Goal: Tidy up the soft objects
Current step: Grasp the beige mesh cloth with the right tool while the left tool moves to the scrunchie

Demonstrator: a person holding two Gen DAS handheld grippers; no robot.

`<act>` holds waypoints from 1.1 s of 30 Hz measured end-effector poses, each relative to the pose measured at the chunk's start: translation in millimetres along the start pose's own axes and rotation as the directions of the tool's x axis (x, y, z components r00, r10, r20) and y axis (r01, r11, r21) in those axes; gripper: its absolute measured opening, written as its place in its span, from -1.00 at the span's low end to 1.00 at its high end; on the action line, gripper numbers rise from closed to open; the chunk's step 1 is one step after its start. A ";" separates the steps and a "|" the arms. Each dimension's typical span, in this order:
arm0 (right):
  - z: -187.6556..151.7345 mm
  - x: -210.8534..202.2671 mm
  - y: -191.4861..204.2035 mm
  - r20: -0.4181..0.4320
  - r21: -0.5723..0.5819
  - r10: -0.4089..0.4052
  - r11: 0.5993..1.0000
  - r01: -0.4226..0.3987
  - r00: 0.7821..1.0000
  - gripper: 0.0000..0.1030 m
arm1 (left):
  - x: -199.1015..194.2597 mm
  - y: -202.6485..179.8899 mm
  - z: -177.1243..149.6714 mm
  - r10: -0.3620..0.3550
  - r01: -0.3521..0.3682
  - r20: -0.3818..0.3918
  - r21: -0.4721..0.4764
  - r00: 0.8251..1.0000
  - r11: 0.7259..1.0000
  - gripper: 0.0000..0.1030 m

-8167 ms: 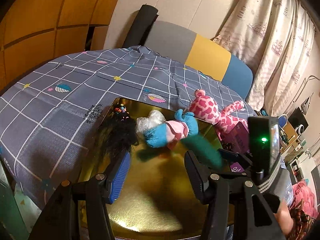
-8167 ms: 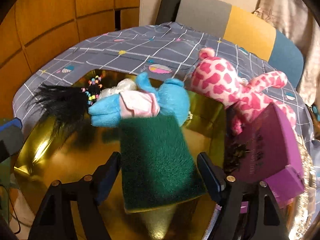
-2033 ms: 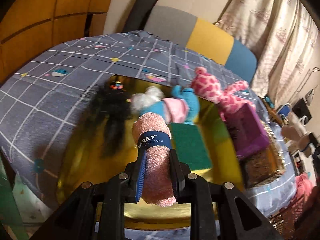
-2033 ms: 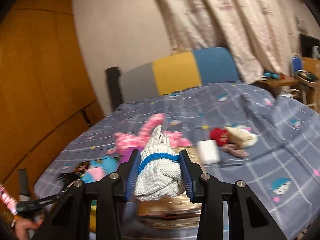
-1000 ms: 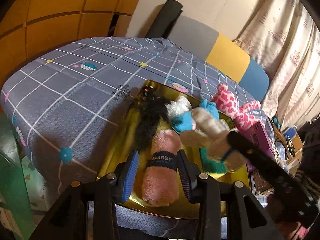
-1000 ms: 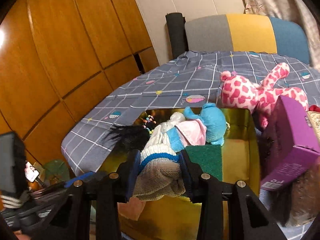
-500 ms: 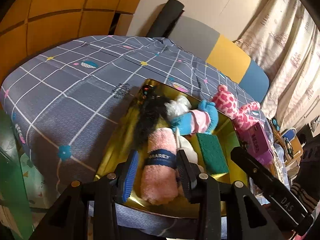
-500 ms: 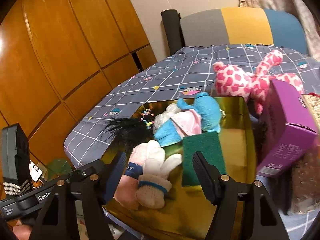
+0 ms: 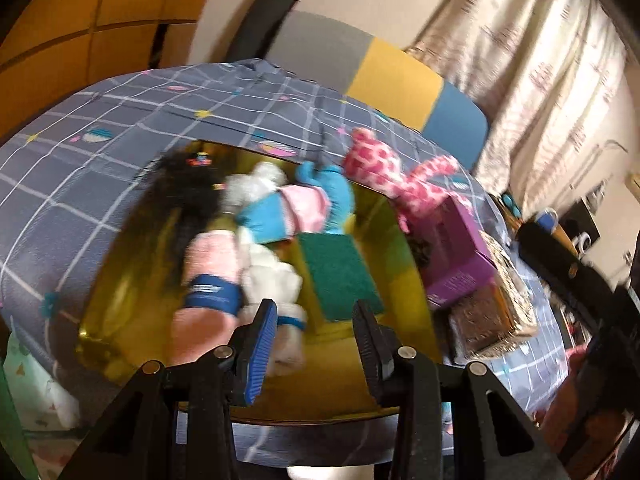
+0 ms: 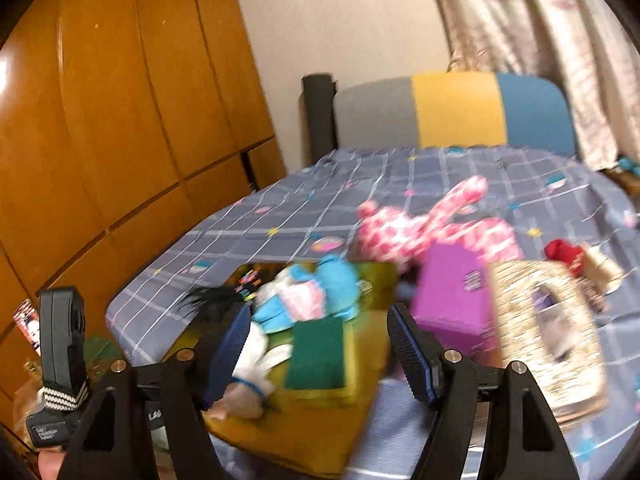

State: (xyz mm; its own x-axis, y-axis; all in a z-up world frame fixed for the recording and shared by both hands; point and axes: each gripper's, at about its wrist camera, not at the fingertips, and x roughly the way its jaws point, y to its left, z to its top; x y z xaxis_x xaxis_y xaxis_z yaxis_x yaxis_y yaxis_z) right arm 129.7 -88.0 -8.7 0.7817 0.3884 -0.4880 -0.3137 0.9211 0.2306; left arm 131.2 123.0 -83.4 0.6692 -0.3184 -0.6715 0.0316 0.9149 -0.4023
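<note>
Both jaws stand apart and empty: the left gripper (image 9: 314, 320) and right gripper (image 10: 320, 344) hang over the gold tray's (image 9: 384, 240) near edge, where the pink towel (image 9: 208, 268) and white glove (image 9: 272, 276) lie side by side, apparently to group soft things.

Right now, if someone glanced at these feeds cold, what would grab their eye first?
Probably the shiny gold tray on the checked bedspread, crowded with soft things: a rolled pink dishcloth beside a white knit glove, a green scouring pad and a blue-and-pink plush. Next, the pink spotted plush behind a purple box. Both tools, left and right, hang open.
</note>
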 end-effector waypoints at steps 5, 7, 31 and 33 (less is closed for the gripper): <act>15.3 -29.0 -46.1 0.060 0.045 -0.087 0.995 0.085 0.994 0.42 | 7.8 -32.3 -2.2 -0.050 0.051 -0.028 0.067 0.998 0.996 -0.24; 19.3 -38.3 -68.7 0.074 0.075 -0.135 0.989 0.130 0.988 0.42 | 10.6 -46.2 -3.0 -0.078 0.081 -0.038 0.094 0.996 0.992 -0.24; 39.0 30.9 -342.4 -0.164 0.112 -0.504 0.844 0.524 0.848 0.47 | 38.2 -180.5 13.2 -0.211 0.241 -0.136 0.271 0.968 0.932 -0.23; 43.6 49.7 -355.2 -0.204 0.119 -0.494 0.844 0.522 0.845 0.46 | 40.6 -188.6 15.6 -0.214 0.247 -0.143 0.276 0.966 0.929 -0.23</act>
State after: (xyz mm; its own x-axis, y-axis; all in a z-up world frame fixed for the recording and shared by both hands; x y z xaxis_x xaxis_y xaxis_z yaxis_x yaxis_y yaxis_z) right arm 303.5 -397.0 -78.2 0.7054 -0.1214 -0.6984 0.2077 0.9774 0.0400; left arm 164.0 -58.6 -25.1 0.5334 -0.5390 -0.6519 0.3993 0.8399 -0.3676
